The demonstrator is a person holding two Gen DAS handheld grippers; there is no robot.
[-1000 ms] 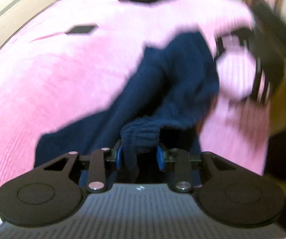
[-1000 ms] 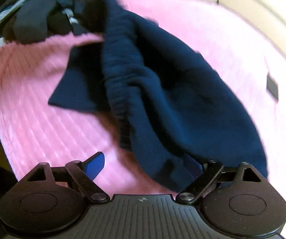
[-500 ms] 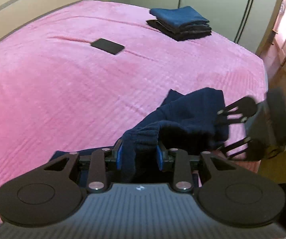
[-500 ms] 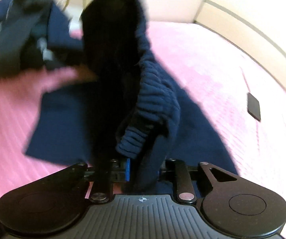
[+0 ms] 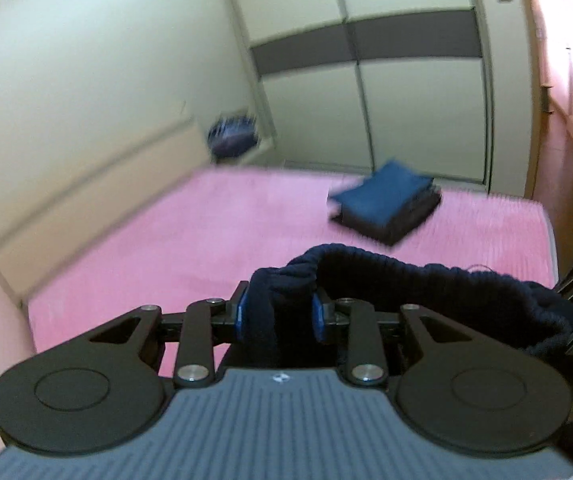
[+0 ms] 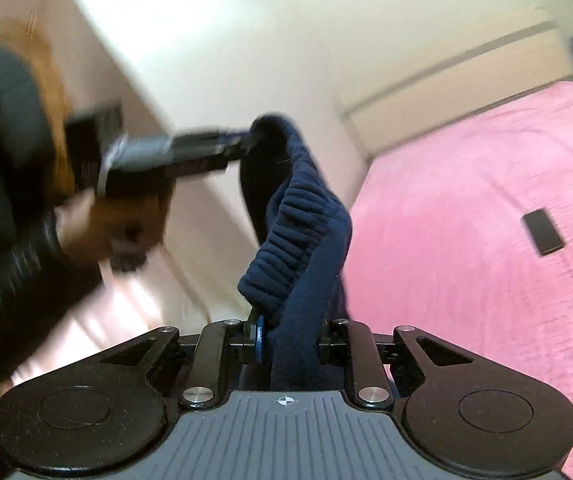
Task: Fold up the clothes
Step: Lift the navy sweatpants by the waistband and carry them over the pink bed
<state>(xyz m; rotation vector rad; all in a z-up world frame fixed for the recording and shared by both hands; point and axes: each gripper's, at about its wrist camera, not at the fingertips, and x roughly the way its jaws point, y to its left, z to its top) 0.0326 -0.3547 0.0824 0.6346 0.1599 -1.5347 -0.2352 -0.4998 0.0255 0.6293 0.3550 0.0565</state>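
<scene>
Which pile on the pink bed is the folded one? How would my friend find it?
Look at the big pink bed, then go to its far side near the tall wardrobe doors. A neat square stack of folded clothes lies there. It is flat and tidy with a blue piece on top, unlike the dark blue sweater hanging loose from the claws.

I find no words, numbers or brand names to read anywhere in either view. The only marks are on my own tools: a small white emblem, too tiny to make out, sits on the grey ribbed housing of my left gripper [image 5: 277,315] at about 6 o'clock in its view, and a small white crosshair circle sits at the same spot on my right gripper [image 6: 288,346]. Neither carries any letters.
</scene>
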